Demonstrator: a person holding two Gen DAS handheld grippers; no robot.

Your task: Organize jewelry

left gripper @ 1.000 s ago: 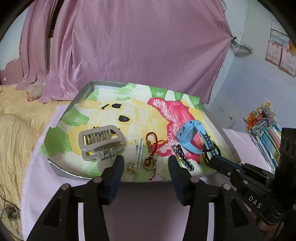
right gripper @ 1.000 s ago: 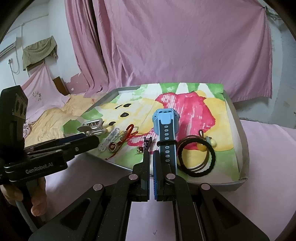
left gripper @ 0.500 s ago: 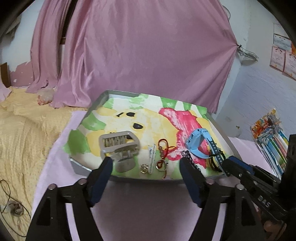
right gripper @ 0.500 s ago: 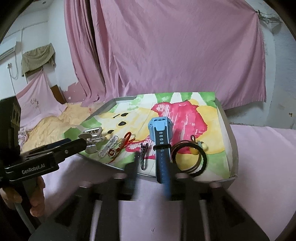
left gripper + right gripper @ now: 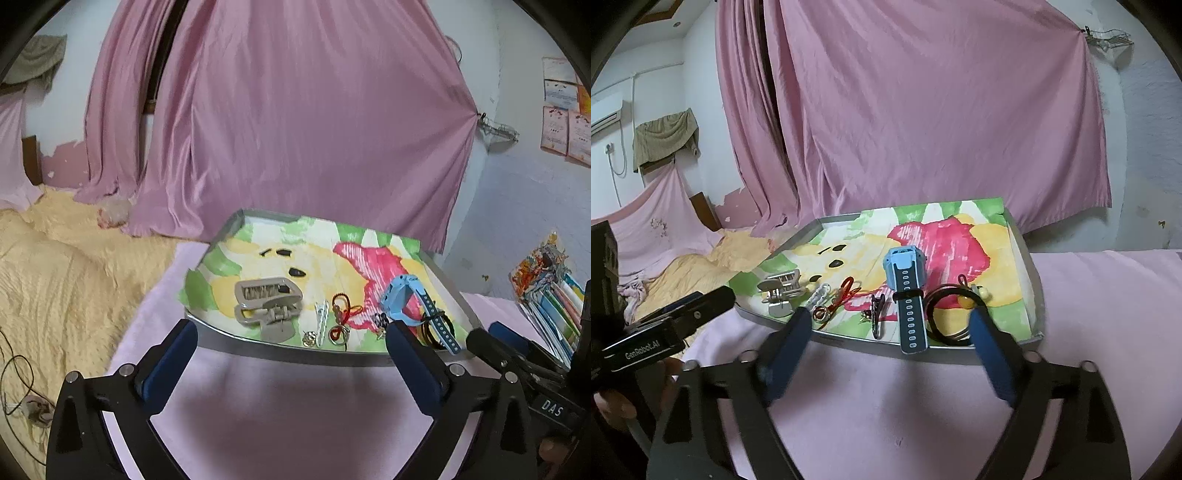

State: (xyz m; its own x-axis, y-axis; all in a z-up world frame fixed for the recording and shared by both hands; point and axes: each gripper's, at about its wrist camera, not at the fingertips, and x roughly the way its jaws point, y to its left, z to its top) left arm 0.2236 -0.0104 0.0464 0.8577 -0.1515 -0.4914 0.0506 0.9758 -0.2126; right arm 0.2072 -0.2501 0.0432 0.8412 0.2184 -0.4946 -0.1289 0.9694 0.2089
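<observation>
Both tongs are hovering wide open and empty over the pink cloth, short of the grey metal tray (image 5: 1032, 280). The light-blue wristwatch (image 5: 905, 291) is lying on the tray's colourful liner, just beyond the right gripper (image 5: 890, 328), its strap overhanging the near rim. The left gripper (image 5: 291, 345) is facing the beige hair claw (image 5: 267, 306).

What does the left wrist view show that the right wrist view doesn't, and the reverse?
Only the left wrist view shows the stack of books and the wall papers. Only the right wrist view shows the air conditioner and the olive cloth. Both show the tray, the blue watch, the grey hair claw, the black hair ties and the pink curtain; both grippers' jaws stand wide open.
</observation>
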